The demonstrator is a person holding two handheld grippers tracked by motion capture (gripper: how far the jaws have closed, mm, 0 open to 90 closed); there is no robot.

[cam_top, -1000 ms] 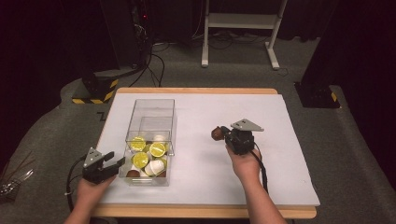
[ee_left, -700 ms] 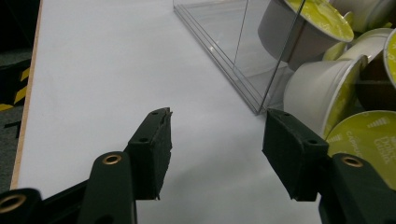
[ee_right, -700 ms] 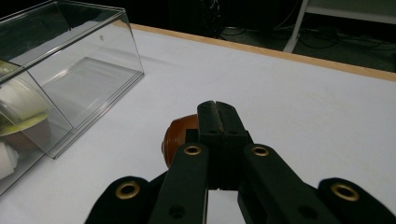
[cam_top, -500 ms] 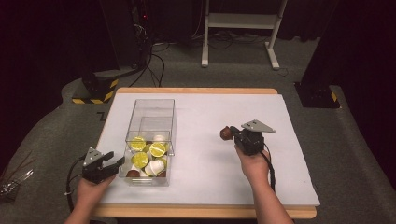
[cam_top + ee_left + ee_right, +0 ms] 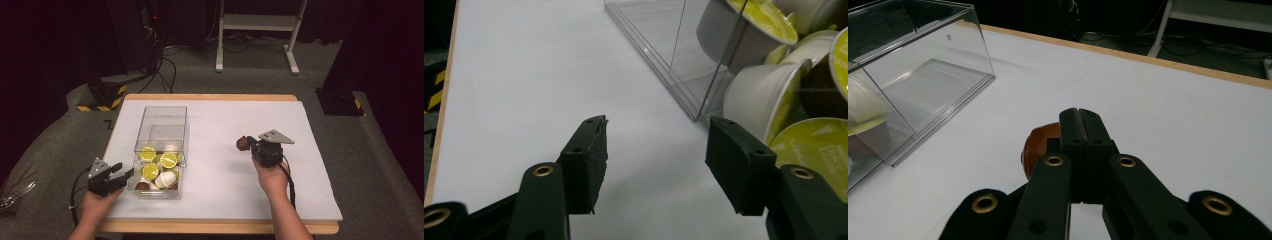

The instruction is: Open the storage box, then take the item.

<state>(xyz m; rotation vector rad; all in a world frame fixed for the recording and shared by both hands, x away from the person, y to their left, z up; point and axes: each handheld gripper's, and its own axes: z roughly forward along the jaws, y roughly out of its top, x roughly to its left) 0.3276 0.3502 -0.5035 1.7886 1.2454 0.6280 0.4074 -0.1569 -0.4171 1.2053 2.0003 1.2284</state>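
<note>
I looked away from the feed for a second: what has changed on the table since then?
The right gripper, jaws shut with a brown capsule at their tips, has drifted rightward, away from the clear box, carrying the capsule along. The left gripper stayed open beside the box's near corner, and the capsules inside lie as before.

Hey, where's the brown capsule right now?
In the high view, the brown capsule is right of the clear box, at the tip of the right claw.
</note>
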